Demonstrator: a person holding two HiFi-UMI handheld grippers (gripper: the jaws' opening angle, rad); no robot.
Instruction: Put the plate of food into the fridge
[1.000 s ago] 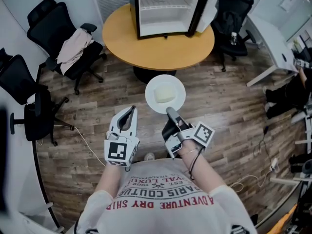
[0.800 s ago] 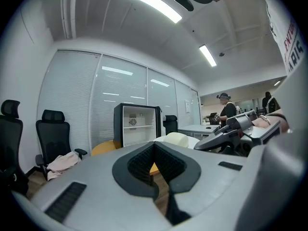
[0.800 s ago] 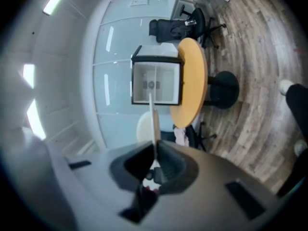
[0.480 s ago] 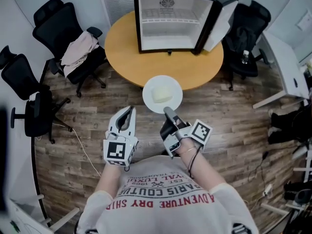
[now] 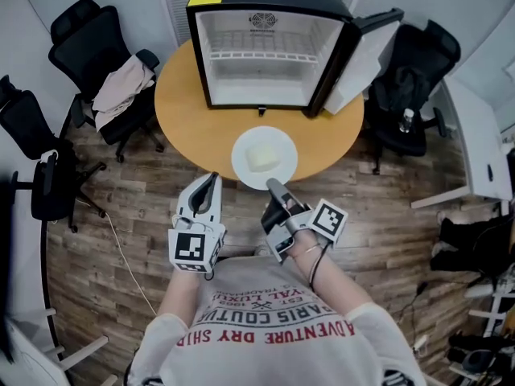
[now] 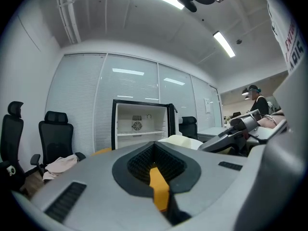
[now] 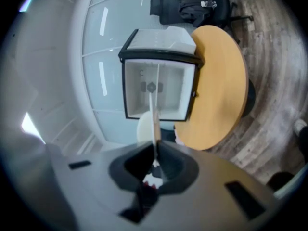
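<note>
We see a brown wood floor (image 5: pixel 121 207) all around. On it stands a round yellow table (image 5: pixel 187 127). On the table sits a small black fridge (image 5: pixel 257 2). Its door (image 5: pixel 366 55) is swung wide open to the right, and the inside is white with one wire shelf. Black chairs stand on both sides of the table. The one on the left (image 5: pixel 84 43) has a pale cloth (image 5: pixel 121 83) lying on it.

We hold a white plate (image 5: pixel 241 153) up in the air, over the near edge of the table and right in front of the open fridge. It is not in the fridge.

Our right tongs (image 5: pixel 272 186) pinch the near rim of the plate. In the right gripper view the plate (image 7: pixel 155 114) looks like a thin line running out from between the tight jaws toward the fridge (image 7: pixel 159 88).

Our left tongs (image 5: pixel 211 185) hang just beside the plate on the left and do not touch it. Their jaws are pressed together with nothing in them.

A pale block of food (image 5: pixel 262 158) sits in the middle of the plate.
</note>
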